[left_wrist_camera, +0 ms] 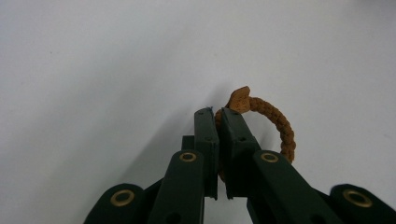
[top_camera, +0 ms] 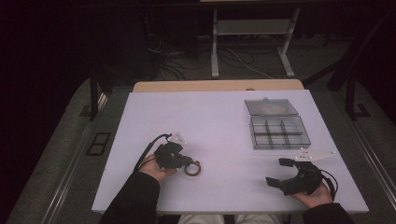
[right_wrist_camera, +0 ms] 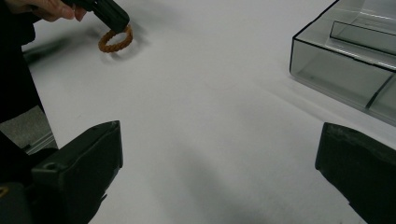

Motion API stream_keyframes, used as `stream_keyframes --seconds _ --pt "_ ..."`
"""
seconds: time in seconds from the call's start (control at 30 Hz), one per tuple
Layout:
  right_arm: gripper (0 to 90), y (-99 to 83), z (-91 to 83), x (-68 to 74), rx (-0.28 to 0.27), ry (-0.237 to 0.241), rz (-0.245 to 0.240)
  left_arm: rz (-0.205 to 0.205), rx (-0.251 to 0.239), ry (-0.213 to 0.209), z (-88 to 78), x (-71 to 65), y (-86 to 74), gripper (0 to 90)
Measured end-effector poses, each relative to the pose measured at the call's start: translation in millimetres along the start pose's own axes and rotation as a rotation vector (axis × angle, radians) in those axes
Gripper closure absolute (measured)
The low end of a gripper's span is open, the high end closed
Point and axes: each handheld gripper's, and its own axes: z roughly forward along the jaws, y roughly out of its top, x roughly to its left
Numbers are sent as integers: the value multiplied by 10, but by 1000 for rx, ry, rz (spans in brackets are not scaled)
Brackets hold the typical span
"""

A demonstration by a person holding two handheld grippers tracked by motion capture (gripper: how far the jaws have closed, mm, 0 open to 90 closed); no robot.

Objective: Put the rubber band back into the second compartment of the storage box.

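Black jaws of the left gripper [left_wrist_camera: 217,116] pinch the near rim of a braided brown bracelet [left_wrist_camera: 275,123] lying on the white table [top_camera: 224,116]. Well off to its right, the right gripper [top_camera: 276,171] rests spread wide, a clear compartment box [top_camera: 279,133] just beyond it.

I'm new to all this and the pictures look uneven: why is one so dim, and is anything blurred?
High view: dark surroundings, only the table lit. Left gripper view: bright, the bracelet sharp, soft shadow left of the left gripper. Right gripper view: the right gripper looms close and soft; the box shows faint glare.
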Motion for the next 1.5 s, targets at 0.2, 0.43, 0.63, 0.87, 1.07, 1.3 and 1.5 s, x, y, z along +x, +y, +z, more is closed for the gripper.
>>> stream_keyframes --seconds 0.2,0.43,0.63,0.87,1.07,1.3,1.5 --pt "1 1 1 -2 -2 1 -3 11 -11 3 -38 -4 85 852" --pt "0 1 -2 -1 1 0 -4 13 -29 0 -49 -23 173 852" --pt "1 3 0 0 -1 0 -8 40 -25 -2 -44 -35 271 852" --pt "1 3 -1 0 -1 0 -7 68 -41 -5 -56 -63 424 852" --pt "1 1 -2 -1 0 -1 -7 79 -58 -10 -56 -101 547 852" --pt "1 0 -7 5 7 2 4 108 -62 -16 -38 -134 680 852" --pt "1 0 -3 -4 -2 0 -7 125 -59 -21 -25 -172 784 852"
